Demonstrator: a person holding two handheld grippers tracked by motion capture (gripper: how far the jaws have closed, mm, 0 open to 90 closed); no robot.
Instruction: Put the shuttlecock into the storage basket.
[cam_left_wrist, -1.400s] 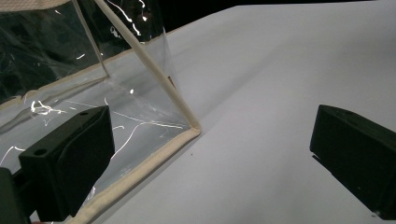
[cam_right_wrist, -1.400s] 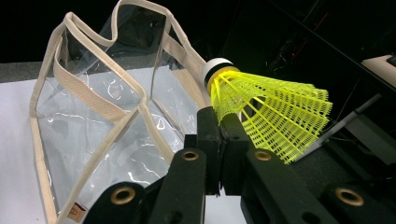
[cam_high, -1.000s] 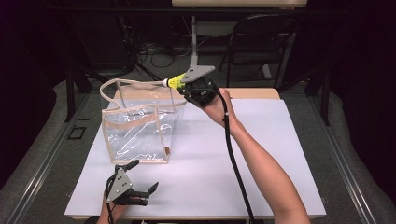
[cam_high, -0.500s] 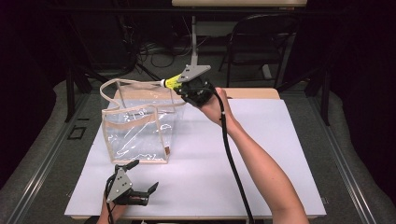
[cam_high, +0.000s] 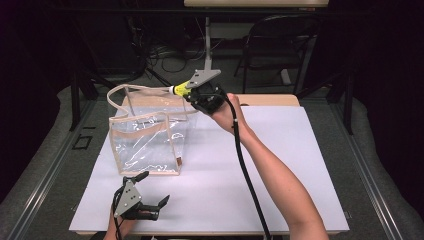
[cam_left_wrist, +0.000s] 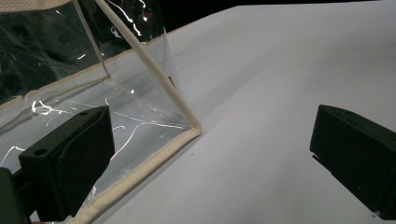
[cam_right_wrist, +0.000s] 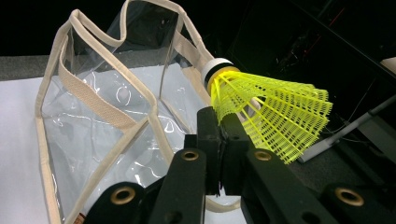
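A clear plastic bag (cam_high: 147, 140) with beige trim and handles stands open on the white table, left of centre. Over its far right corner my right gripper (cam_high: 189, 94) is shut on the skirt of a yellow shuttlecock (cam_high: 180, 90), white cork pointing left at the bag's mouth. In the right gripper view the jaws (cam_right_wrist: 219, 126) pinch the shuttlecock (cam_right_wrist: 271, 107) just above the bag (cam_right_wrist: 107, 116). My left gripper (cam_high: 154, 188) rests open near the table's front edge, below the bag. Its own view has the jaws (cam_left_wrist: 210, 158) wide apart, empty, facing the bag's bottom corner (cam_left_wrist: 189, 128).
The white table top (cam_high: 300, 165) spreads to the right of the bag and the forearm. A wooden strip (cam_high: 270, 100) lies along its far edge. Behind the table are a chair (cam_high: 280, 45), a stand and floor cables in the dark.
My right gripper has edged slightly left with the shuttlecock, closer over the bag's mouth. The left gripper and the bag have stayed put.
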